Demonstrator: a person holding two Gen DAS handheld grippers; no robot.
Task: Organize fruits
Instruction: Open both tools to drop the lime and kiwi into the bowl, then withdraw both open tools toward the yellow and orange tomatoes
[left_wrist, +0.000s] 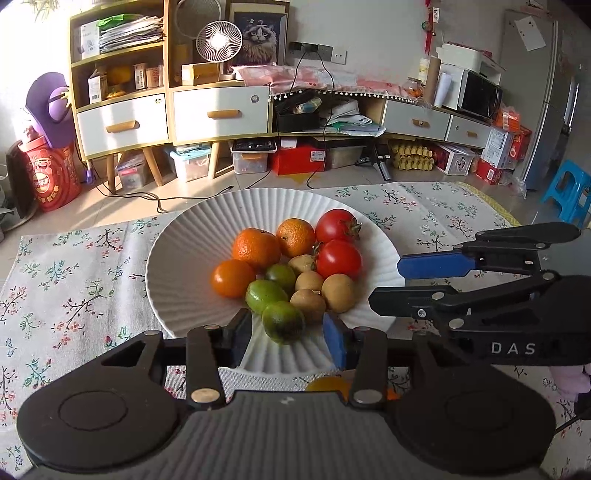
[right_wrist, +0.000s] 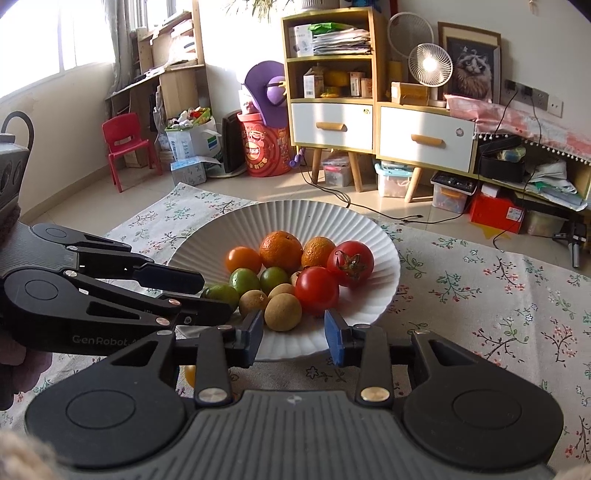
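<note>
— Two grippers hang at the near rim of the white fluted plate (left_wrist: 173, 266), one to each side. See them?

— Yes. The left gripper (left_wrist: 291, 338) has its blue pads spread, and the nearest green lime (left_wrist: 283, 322) sits in the gap between them. The pads do not press on it.

— And the right gripper (right_wrist: 294, 330)?

— Spread as well. A brown round fruit (right_wrist: 283, 312) lies just beyond its fingertips, on the plate, apart from both pads. Nothing is pinched.

— Where is the fruit?

— Piled in the middle of the plate. Three oranges (left_wrist: 256, 248) on the far left side of the pile, two red tomatoes (left_wrist: 338, 259) on the far right, with green limes and small brown fruits nearer the rim. They touch one another.

— Anything off the plate?

— One yellow-orange fruit (left_wrist: 327, 384) on the flowered tablecloth (left_wrist: 66, 295), just short of the plate's near rim, half hidden under the left gripper. I cannot tell what kind it is.

— And the plate itself?

— It rests flat on the tablecloth.
</note>
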